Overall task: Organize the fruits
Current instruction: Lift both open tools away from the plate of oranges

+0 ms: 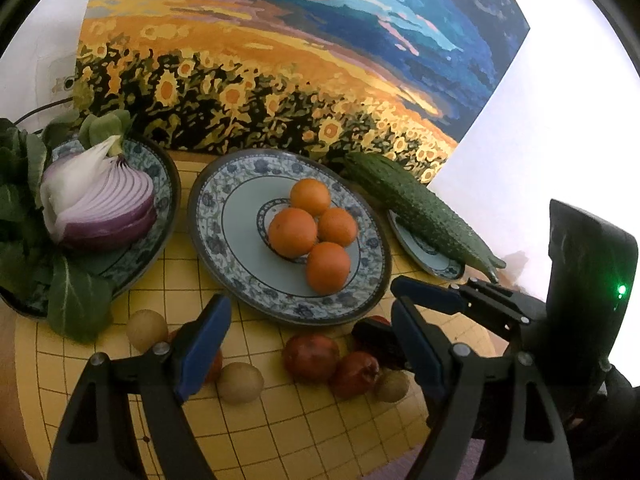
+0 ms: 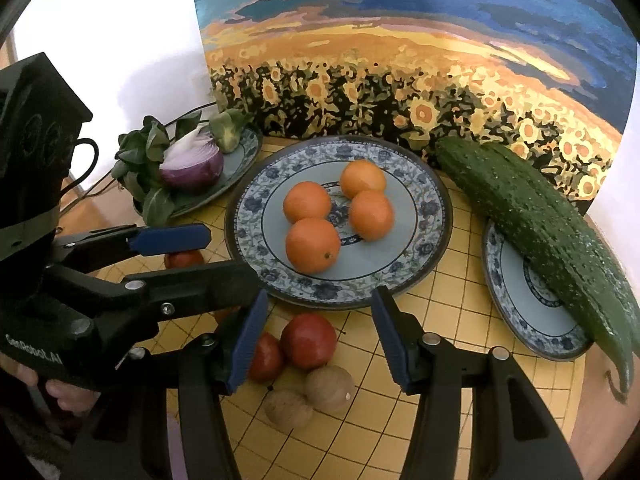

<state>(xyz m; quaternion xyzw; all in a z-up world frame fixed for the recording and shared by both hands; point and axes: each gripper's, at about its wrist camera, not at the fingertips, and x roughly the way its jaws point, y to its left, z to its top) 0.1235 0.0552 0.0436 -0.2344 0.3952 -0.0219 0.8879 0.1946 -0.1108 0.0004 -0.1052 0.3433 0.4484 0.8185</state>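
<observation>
Found two small dark-red round fruits (image 2: 308,340) and two tan rough-skinned round fruits (image 2: 330,388) lying loose in a tight cluster on the yellow gridded counter (image 2: 440,320), just in front of the large blue-and-white patterned plate (image 2: 434,200). Counted four orange round citrus fruits (image 2: 312,244) already gathered at that plate's middle. Saw the right gripper (image 2: 320,296) poised above the cluster with its fingers apart and nothing clamped, one pad close against the leftmost red fruit. Saw the left gripper (image 1: 312,304) just beside it, fingers spread wide and empty, more loose fruits lying under and between them. Judged rolling the chief danger: could have sent a fruit skittering across the counter with an off-centre pinch or a nudge from a descending pad. Judged the packed cluster a second trouble, since might have caught two fruits at once or squeezed one out sideways. Feared a clash between the two grippers, so near each other. Reckoned a fruit dropped onto the plate could have knocked the citrus apart. Left the long green bumpy cucumber (image 2: 540,220) on its small plate (image 2: 516,312) well out of harm's way.
</observation>
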